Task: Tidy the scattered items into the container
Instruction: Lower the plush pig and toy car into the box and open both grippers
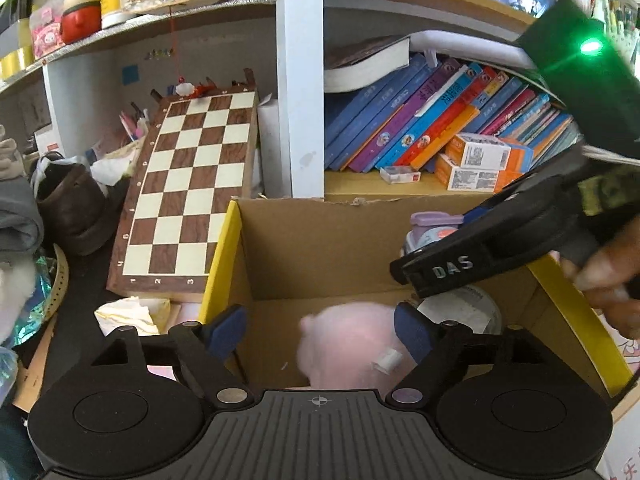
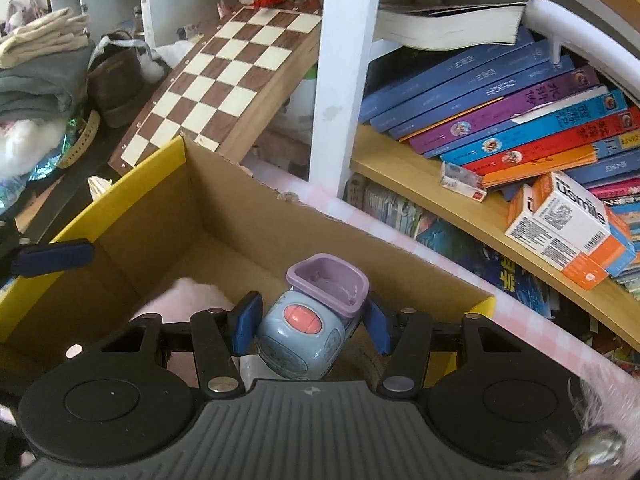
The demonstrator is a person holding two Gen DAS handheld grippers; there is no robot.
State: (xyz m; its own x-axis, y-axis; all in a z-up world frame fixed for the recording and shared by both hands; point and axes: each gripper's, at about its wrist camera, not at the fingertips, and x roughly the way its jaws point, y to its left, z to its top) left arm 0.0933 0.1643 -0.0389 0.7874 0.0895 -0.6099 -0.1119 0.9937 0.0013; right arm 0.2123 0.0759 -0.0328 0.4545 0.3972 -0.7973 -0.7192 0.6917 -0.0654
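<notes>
The cardboard box [image 1: 320,248] stood open, brown inside with yellow-faced flaps, just in front of the bookshelf [image 2: 432,184]. A chessboard [image 1: 188,188] leaned against the shelf upright behind the box's far left corner.

The left tongs [image 1: 322,330] hung over the box with blue pads spread wide, gripping nothing. Between and below them a pink plush toy [image 1: 344,340] lay on the box floor: pale, fuzzy, rounded, blurred, with a small white tag near its right side. A pale round lidded item [image 1: 468,308] lay beside it on the right; I could not tell what it was.

The right tongs [image 2: 308,320] were over the box's near right part, pads pressed on both sides of a toy car [image 2: 308,336]. The toy was grey-blue plastic with a coral oval button on top and a lilac tub-shaped seat at its far end. It was held above the box floor.
</notes>
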